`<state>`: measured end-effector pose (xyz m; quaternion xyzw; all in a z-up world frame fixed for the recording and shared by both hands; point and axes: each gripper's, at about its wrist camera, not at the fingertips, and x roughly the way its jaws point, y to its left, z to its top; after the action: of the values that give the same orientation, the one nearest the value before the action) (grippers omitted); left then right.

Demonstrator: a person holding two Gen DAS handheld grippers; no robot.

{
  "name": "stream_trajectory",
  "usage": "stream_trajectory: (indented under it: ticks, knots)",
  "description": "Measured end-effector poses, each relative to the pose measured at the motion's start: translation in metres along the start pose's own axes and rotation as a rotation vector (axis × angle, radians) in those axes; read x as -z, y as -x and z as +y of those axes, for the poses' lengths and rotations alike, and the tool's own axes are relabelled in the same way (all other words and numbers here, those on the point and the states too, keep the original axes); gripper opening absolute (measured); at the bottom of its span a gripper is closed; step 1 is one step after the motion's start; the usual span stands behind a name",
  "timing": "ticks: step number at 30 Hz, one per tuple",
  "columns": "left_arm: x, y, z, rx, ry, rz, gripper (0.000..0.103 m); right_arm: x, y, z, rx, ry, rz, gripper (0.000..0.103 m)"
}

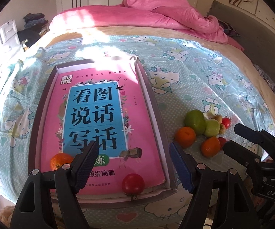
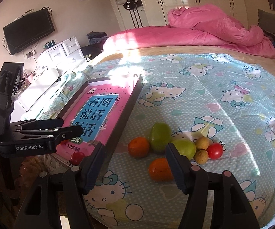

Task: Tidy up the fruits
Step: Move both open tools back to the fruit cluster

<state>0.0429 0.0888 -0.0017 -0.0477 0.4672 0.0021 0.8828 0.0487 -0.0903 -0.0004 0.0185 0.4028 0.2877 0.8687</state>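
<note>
At far left, an orange tangerine (image 1: 60, 160) and a red tomato (image 1: 133, 184) are seen inside the shallow dark-rimmed cardboard tray (image 1: 40, 114), on its pink book (image 1: 99, 118). The left gripper (image 1: 133, 164) is held wide, empty. Rightward, the loose fruit pile (image 2: 168, 145) lies on the cartoon-cat bedsheet (image 2: 213, 99), just beyond the right gripper (image 2: 134, 165), also spread wide.

Strong daylight falls across the bed (image 1: 204, 61), blowing out the far rim of the box (image 1: 107, 60) to white glare in both views. Nearer than that rim, the book cover (image 1: 99, 114) lies in softer shade, its print sharp. Fruit beside the box casts short soft shadows. Fisheye bending curves the bed's edges, and dark vignetting rings every corner.
</note>
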Motion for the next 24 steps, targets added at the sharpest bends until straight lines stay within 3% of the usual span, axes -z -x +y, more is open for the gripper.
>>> stream_trajectory:
  ticks: [24]
  knots:
    - [0.003,-0.007,-0.051,0.077,-0.119,0.015,0.077,0.014,0.023,-0.053,0.106,-0.124,0.006,0.065]
